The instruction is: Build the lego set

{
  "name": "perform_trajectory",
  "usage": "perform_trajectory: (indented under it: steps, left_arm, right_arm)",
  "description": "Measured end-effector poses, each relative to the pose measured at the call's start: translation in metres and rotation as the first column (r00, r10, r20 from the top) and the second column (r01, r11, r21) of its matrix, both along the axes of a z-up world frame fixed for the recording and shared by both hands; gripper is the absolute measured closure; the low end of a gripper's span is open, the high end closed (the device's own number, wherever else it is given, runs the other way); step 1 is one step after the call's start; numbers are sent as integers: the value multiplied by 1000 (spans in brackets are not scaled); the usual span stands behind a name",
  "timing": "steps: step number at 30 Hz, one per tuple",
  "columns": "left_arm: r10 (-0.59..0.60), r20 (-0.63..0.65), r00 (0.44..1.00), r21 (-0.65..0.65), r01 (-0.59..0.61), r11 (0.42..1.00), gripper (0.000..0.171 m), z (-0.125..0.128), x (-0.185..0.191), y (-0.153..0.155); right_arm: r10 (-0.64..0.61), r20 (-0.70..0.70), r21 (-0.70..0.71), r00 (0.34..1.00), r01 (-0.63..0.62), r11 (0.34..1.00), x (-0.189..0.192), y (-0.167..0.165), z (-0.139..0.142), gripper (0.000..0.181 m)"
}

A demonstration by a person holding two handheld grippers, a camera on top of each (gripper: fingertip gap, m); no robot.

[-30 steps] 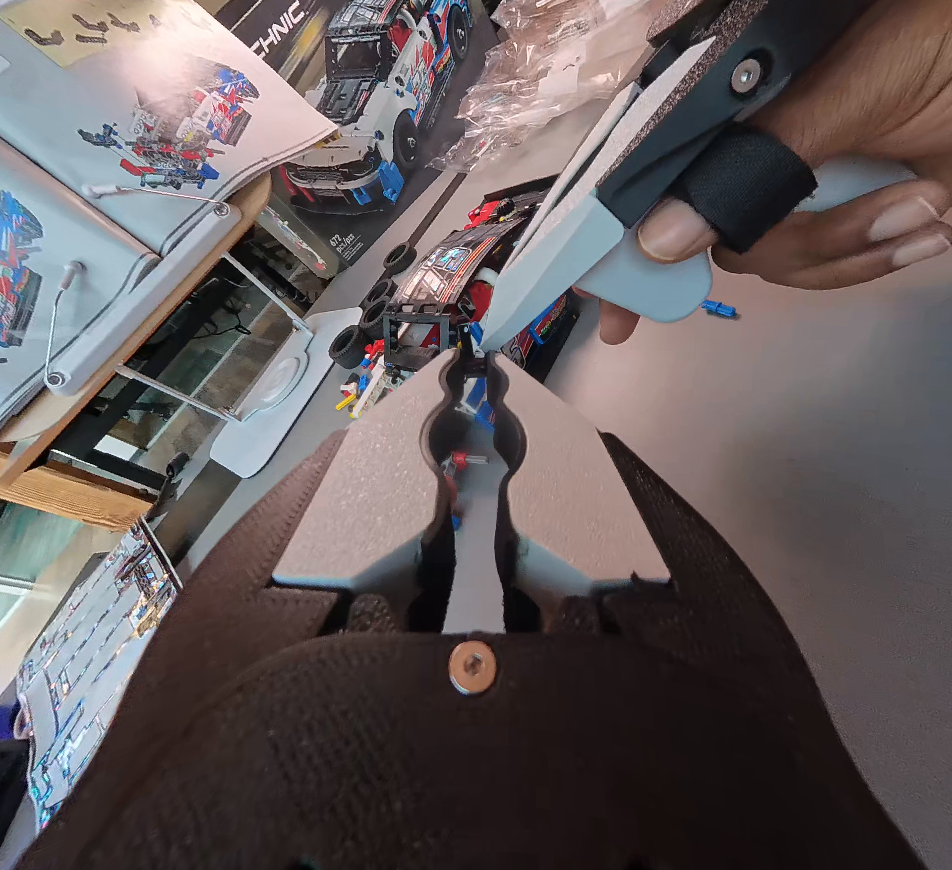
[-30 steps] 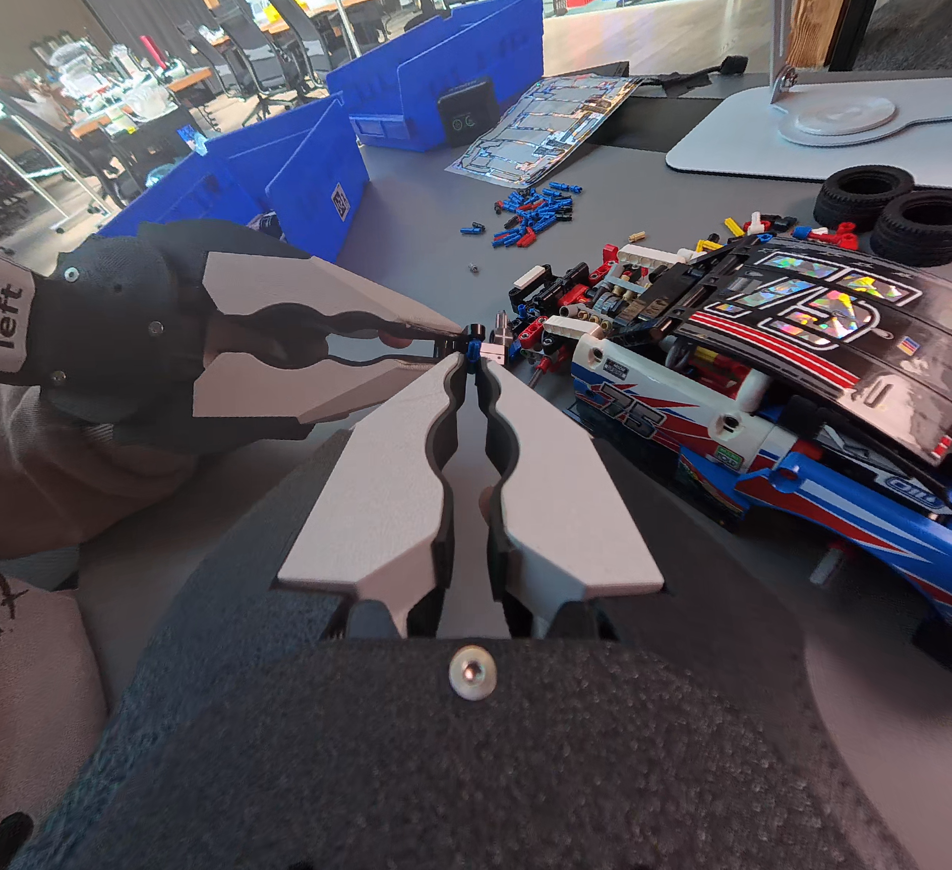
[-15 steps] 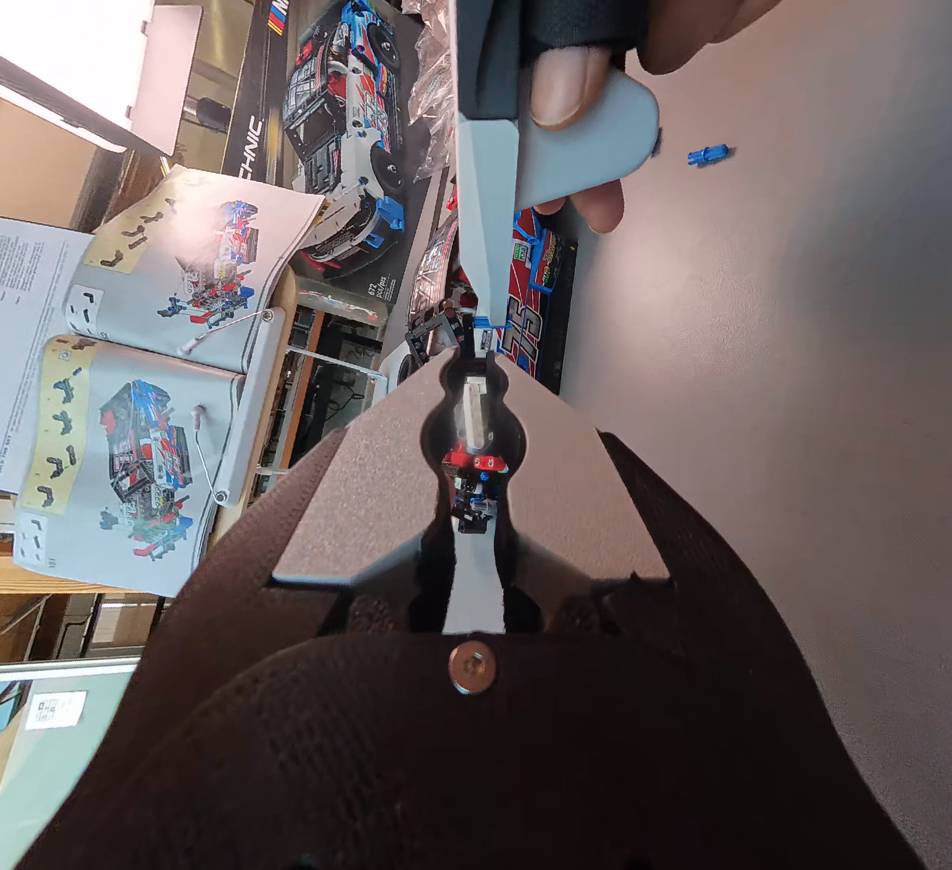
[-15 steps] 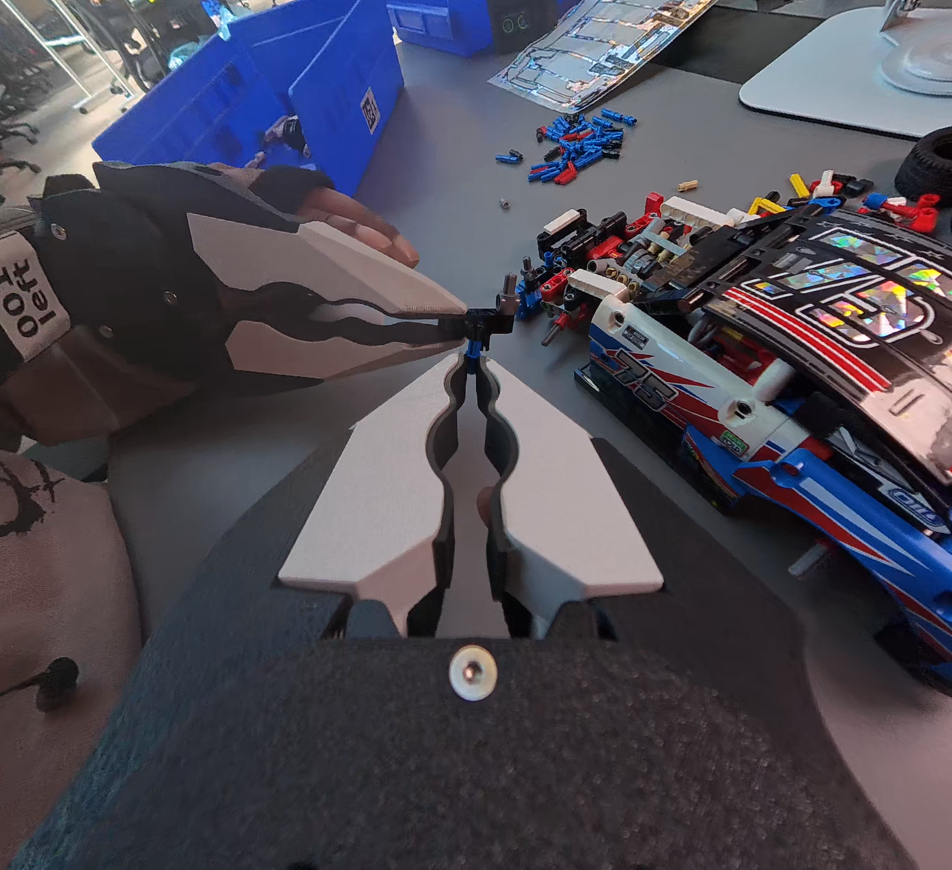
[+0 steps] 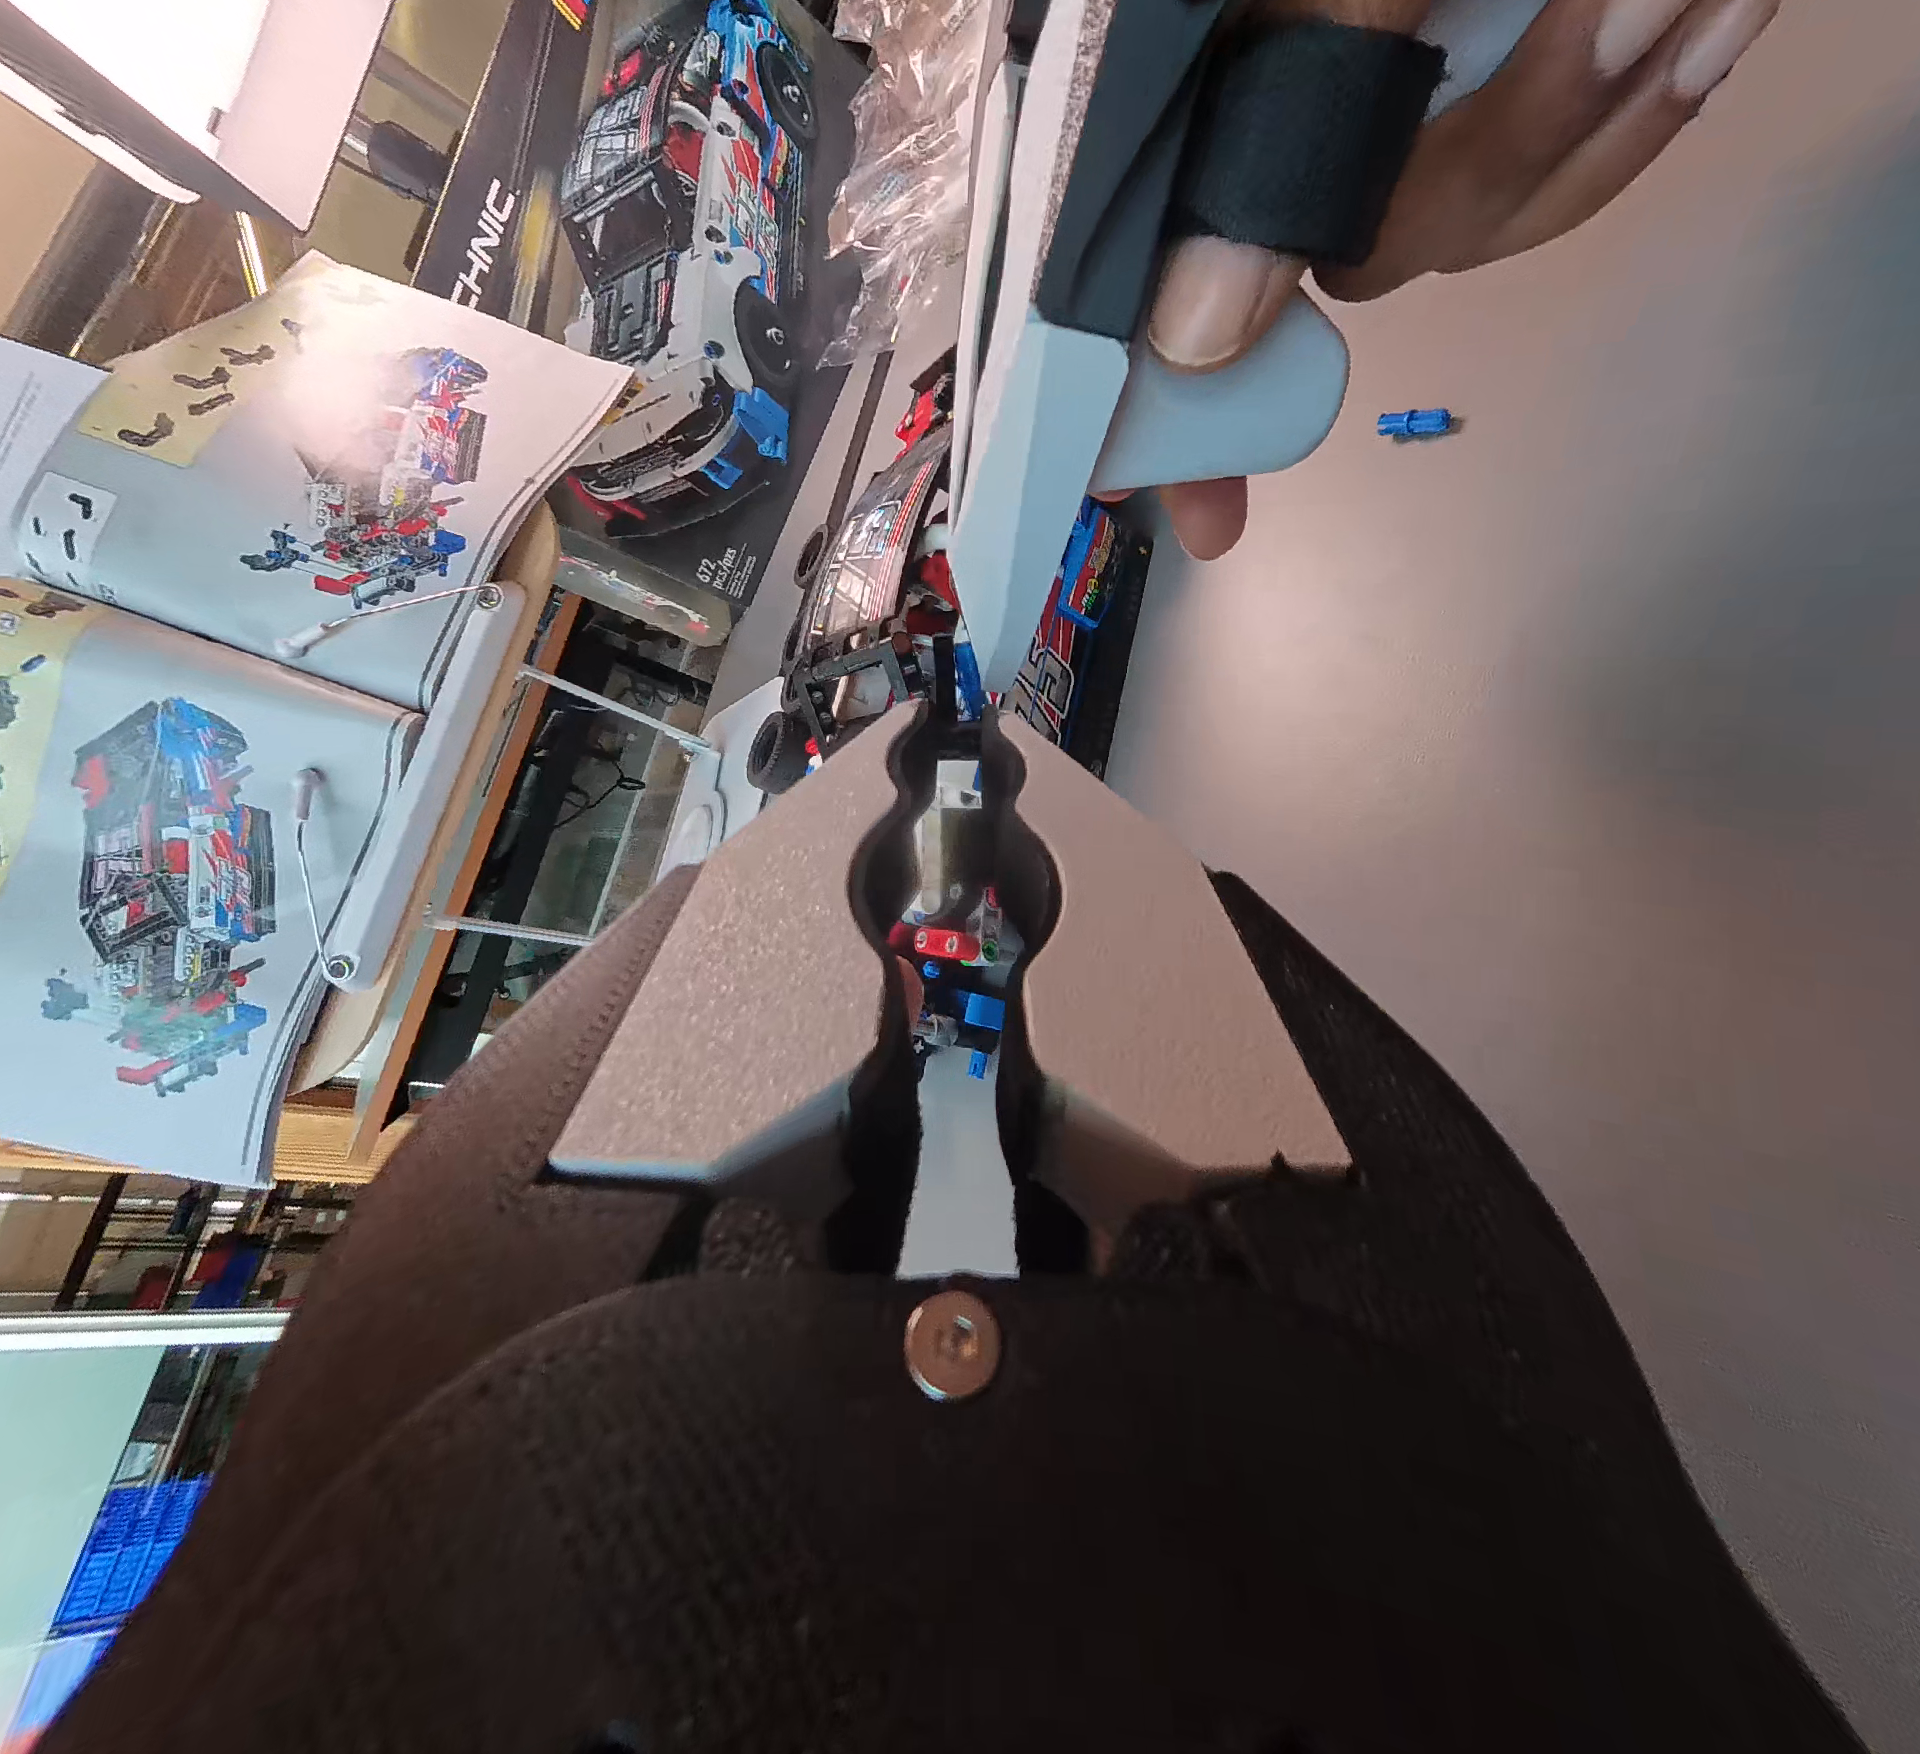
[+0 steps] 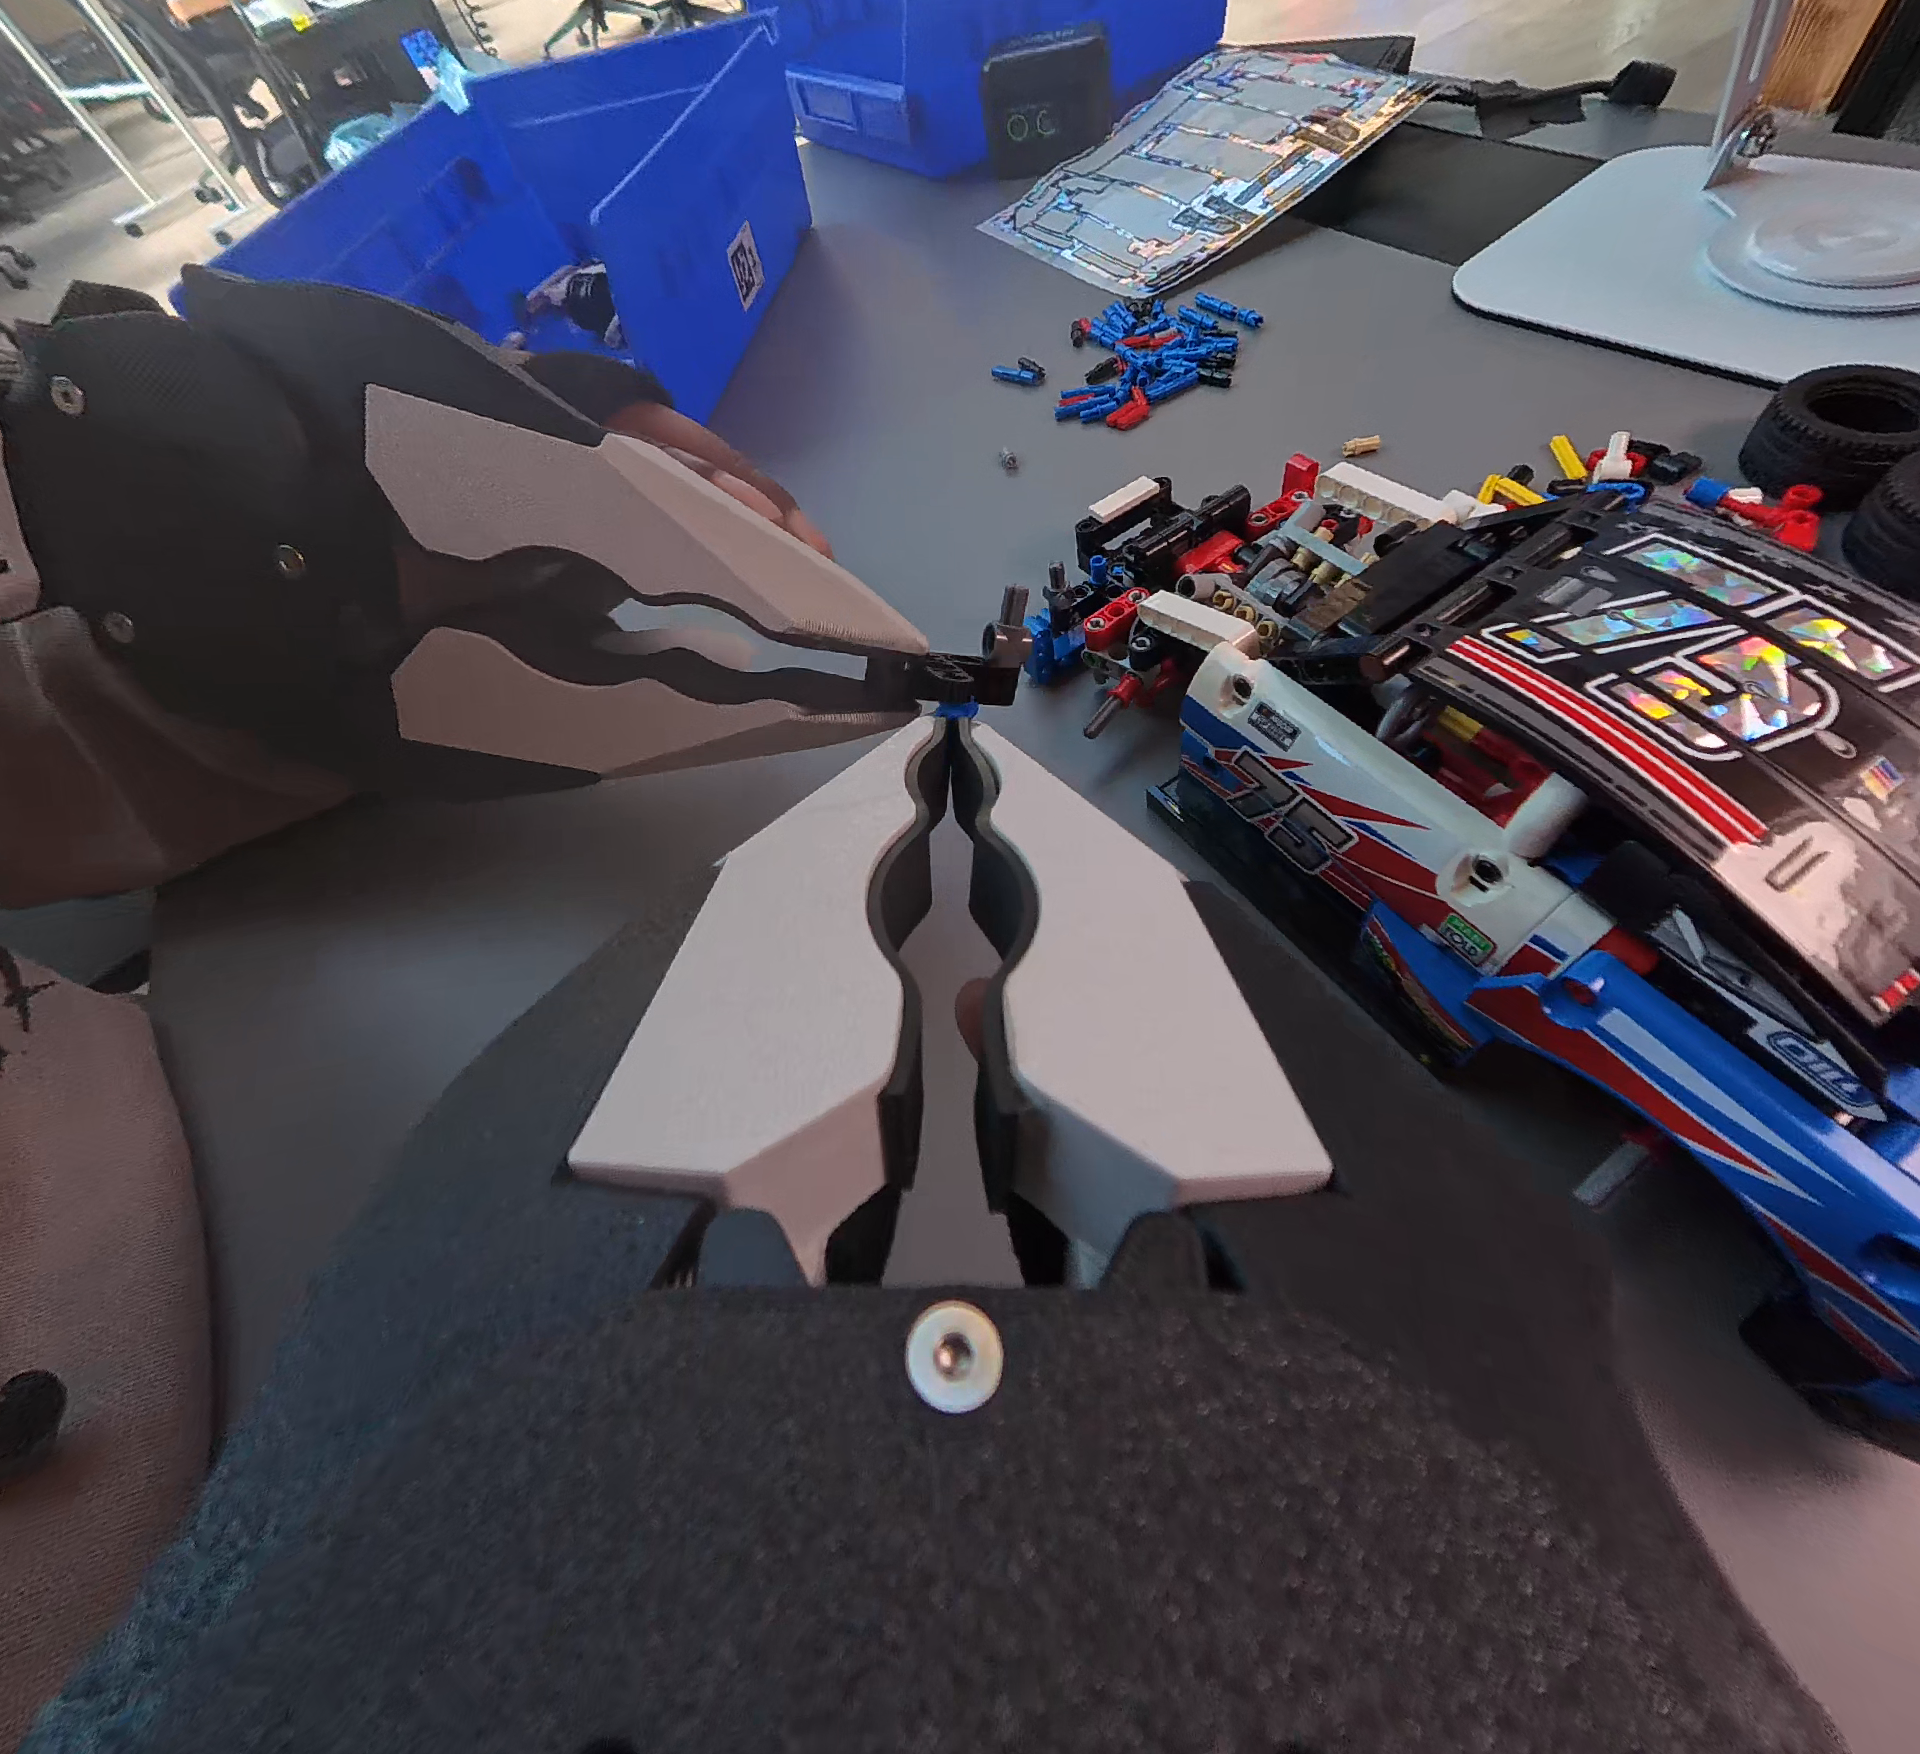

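A: What were the two tools doing just off the nose of the car model (image 6: 1538,769)?

B: The left gripper (image 6: 914,676) was closed on a small black beam piece (image 6: 951,670), held in the air in front of the car's open front end. The right gripper (image 6: 951,728) was pinched narrow on a blue pin (image 6: 954,712), its tips right under the beam, the pin touching the beam's underside.

A: And the car itself?

B: Resting on the grey table (image 6: 935,270), partly built, with loose tyres (image 6: 1829,431) beyond it and a heap of blue pins (image 6: 1143,354) farther back.

A: What could have gone wrong?

B: I judged the pin might meet the hole off-axis. Both grips were at the very tips, so a sideways push could twist the beam between the left jaws or flick the pin out, dropping it among the loose parts beside the car.
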State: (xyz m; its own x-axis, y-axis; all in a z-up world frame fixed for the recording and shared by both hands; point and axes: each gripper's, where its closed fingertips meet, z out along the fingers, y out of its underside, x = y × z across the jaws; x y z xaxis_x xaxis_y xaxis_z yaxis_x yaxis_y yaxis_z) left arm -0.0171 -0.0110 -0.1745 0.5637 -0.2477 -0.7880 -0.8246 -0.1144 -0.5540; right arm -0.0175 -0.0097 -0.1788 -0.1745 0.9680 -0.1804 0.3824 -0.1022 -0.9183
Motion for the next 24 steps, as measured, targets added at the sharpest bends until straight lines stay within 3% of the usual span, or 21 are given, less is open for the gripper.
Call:
perform_trajectory:
  steps: [4,8,10,13,16,20,24]
  left_arm:
    - [8,143,990,-14,-6,1000,165,1,-1,0]
    - [14,413,911,-45,5,999,165,6,-3,2]
    - [21,567,823,-68,22,997,165,8,-3,2]
    - [43,795,605,-114,80,990,165,8,-2,4]
    - [76,899,432,-155,152,976,165,1,2,4]
    - [76,942,328,-144,188,971,165,3,3,4]
    - [105,940,325,-166,166,972,165,1,-7,4]
  right_arm:
    - [2,-19,-30,1000,-3,1000,-1,0,2,181]
    - [-2,-75,-46,997,-2,999,-3,2,9,181]
    - [-3,-88,-56,996,-2,998,-3,2,10,181]
    - [-10,-104,-47,995,6,999,-4,5,9,181]
    - [-4,-120,-14,993,3,1000,-5,6,9,180]
    - [15,-133,24,991,-12,1000,-5,5,8,179]
    - [16,-136,59,991,-8,998,-3,10,8,181]
